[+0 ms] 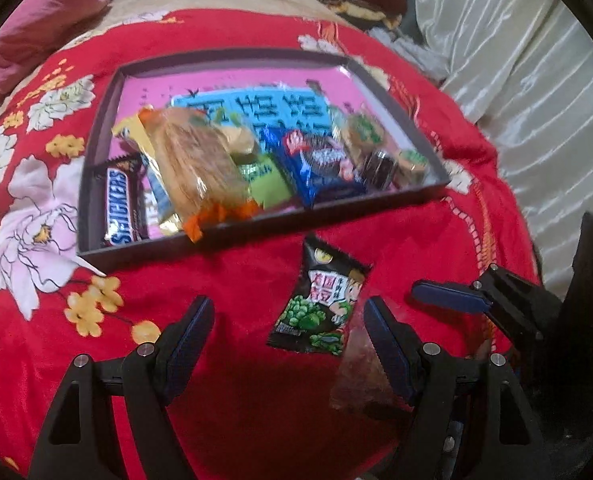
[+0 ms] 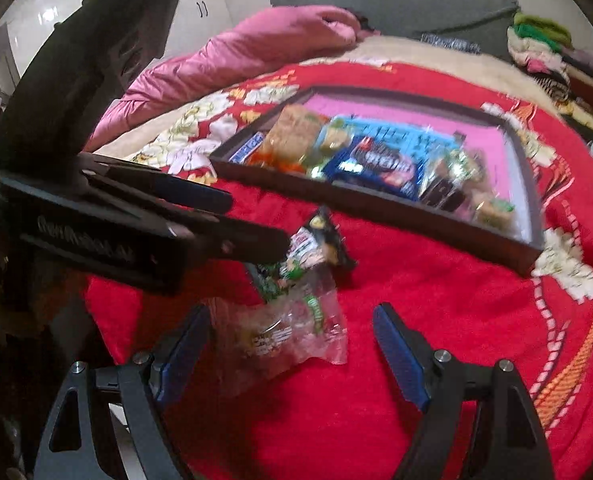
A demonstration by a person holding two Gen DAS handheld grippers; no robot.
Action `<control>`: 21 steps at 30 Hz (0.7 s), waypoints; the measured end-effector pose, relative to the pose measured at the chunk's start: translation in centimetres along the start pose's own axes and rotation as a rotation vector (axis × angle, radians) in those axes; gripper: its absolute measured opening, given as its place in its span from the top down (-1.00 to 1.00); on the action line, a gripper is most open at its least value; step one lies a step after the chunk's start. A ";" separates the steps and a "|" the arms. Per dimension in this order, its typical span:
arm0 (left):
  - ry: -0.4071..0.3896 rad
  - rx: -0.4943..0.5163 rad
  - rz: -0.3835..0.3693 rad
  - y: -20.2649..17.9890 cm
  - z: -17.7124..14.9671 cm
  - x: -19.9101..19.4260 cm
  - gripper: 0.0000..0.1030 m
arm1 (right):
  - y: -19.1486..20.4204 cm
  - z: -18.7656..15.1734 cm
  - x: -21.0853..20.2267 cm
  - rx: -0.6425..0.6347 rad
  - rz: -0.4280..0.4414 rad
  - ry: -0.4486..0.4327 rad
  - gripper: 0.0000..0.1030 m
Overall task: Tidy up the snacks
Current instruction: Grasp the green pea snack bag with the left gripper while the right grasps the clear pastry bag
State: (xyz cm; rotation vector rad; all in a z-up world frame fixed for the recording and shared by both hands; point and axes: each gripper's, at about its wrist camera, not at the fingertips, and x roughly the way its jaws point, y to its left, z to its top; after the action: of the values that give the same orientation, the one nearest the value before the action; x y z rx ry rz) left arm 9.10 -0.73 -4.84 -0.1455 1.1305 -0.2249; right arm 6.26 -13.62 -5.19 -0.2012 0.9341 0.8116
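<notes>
1. Two grippers, left (image 1: 286,344) and right (image 2: 292,344), both with jaws apart and nothing clamped.
2. Two packets lie loose on the red blanket (image 1: 256,400): one black pea packet (image 1: 320,304) between the left jaws, nearer the right-hand finger, and one clear packet (image 2: 284,328) between the right jaws, nearer the left-hand finger.
3. One tray (image 1: 96,184) sits beyond both sets of jaws, holding one Snickers bar (image 1: 120,208), one blue packet (image 1: 320,168) and several more blurred snacks.
</notes>
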 end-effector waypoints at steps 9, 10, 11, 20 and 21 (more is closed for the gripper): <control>0.020 -0.019 -0.016 0.1 0.0 1.8 -0.51 | 1.1 -0.3 2.5 -0.069 0.004 0.068 0.02; 0.020 -0.025 -0.019 0.2 0.0 1.9 -0.48 | 1.1 -0.3 2.5 -0.071 0.001 0.066 0.05; 0.020 -0.031 -0.024 0.3 0.0 2.0 -0.45 | 1.0 -0.4 2.2 -0.070 -0.008 0.062 0.06; 0.024 -0.022 -0.060 -0.6 0.1 3.0 -0.19 | -4.3 -0.3 -1.5 0.120 -0.170 -0.037 0.07; 0.022 -0.011 -0.060 -1.1 0.2 3.2 -0.08 | -4.7 -0.3 -2.0 0.129 -0.181 -0.060 0.07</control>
State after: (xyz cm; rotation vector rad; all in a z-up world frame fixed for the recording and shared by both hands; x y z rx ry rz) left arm 10.44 -2.59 -7.35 -0.1871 1.1507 -0.2744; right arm 8.74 -18.07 -4.68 -0.1463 0.8948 0.5862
